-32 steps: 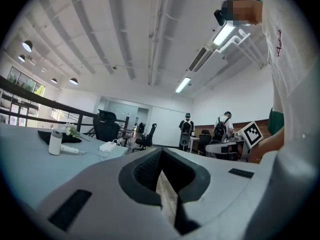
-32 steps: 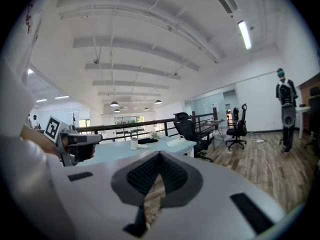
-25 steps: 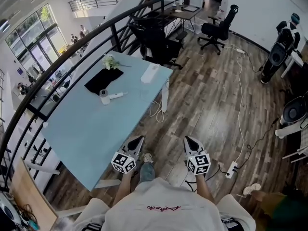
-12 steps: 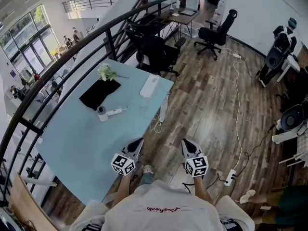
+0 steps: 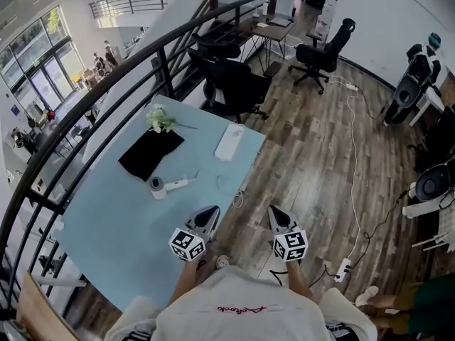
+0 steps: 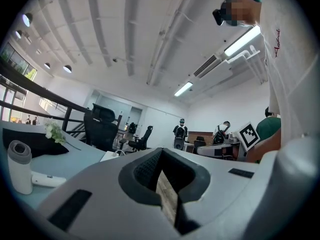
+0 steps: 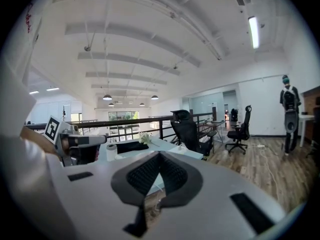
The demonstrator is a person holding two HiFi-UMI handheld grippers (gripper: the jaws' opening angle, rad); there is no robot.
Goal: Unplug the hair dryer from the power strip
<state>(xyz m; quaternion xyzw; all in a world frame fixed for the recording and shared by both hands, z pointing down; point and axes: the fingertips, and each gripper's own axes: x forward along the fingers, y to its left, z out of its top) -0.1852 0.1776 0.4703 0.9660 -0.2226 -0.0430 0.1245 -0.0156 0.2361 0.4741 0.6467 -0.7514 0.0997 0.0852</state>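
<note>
Hair dryer (image 5: 168, 185): plug too small to make out; left gripper (image 5: 211, 210) and right gripper (image 5: 273, 210) closed, empty

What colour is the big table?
The table is light blue; the head view shows it best.

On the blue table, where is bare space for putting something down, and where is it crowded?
The near half of the table, from the hair dryer to the near edge, is bare. The far end is crowded: black cloth, flowers, power strip.
</note>
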